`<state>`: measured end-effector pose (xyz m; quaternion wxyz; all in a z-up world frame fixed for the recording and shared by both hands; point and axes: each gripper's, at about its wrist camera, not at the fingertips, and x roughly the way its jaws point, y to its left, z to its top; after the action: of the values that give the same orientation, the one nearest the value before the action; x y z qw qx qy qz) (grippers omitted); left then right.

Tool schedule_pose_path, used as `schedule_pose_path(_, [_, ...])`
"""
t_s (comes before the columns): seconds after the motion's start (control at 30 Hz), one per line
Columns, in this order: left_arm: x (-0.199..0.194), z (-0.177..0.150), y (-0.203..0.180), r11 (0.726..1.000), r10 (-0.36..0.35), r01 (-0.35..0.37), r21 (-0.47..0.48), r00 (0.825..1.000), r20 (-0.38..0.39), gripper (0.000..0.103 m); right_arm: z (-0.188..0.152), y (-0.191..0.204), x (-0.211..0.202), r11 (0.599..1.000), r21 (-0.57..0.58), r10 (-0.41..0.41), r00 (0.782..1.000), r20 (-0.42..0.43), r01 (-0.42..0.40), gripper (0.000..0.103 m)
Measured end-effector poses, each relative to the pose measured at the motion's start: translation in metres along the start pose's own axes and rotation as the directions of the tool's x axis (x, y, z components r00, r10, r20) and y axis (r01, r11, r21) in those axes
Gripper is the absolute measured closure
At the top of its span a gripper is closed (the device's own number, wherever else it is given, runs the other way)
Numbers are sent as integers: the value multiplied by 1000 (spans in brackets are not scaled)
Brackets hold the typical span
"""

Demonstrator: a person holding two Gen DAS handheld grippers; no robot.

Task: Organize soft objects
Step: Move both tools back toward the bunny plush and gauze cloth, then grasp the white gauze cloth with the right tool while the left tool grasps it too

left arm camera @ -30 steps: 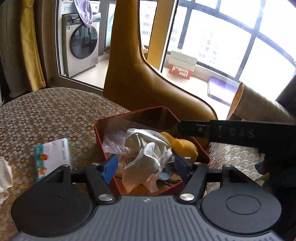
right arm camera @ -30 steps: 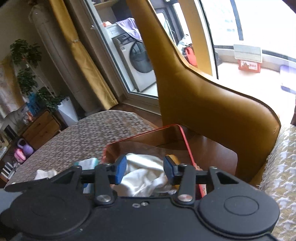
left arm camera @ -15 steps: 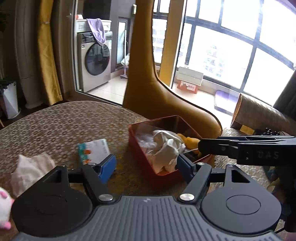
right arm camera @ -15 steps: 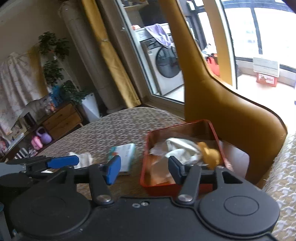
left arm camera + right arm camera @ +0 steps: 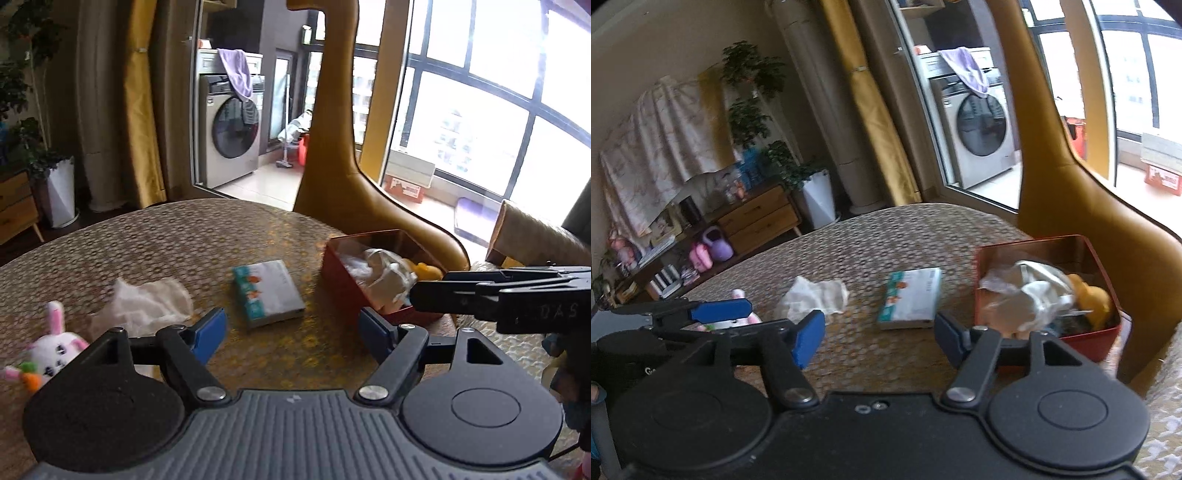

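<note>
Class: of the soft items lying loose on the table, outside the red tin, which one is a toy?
The white plush rabbit at the table's left edge; the other loose one is a crumpled white cloth.

One red tin (image 5: 373,275), one tissue pack (image 5: 268,291), one crumpled cloth (image 5: 142,307), one plush bunny (image 5: 55,345), two hand-held grippers.

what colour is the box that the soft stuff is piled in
Red. The box shows best in the right wrist view, with white cloth and a yellow toy inside.

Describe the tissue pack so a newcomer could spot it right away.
Start at the round table with the patterned cloth and find the red box of soft things at its edge by the tan chair. The tissue pack lies flat on the cloth just beside the box, toward the crumpled white cloth. It is the only flat rectangle there, white with a teal edge and orange marks.
</note>
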<state>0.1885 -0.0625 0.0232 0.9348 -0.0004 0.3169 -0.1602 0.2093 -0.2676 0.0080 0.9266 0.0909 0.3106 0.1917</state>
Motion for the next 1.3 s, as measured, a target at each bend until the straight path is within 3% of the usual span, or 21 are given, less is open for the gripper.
schedule_pose_path(0.27, [-19,-19,45,997,56,-56,-46,998,10,17,-3,38,19,997,-57,47,998,-34,-48,25])
schedule_pose_path(0.4, [-21,-30,67,992,80,-80,-94,997,0,6,-3,53,33,995,-77,61,997,-51,-65,20])
schedule_pose_path(0.73, [-14,-58,110,975,125,-121,-188,992,9,1,11,85,81,984,-136,100,989,-107,-114,0])
schedule_pose_path(1.3, [31,-96,135,929,283,-276,-248,959,-8,1,31,125,203,957,-225,119,957,-263,-181,0])
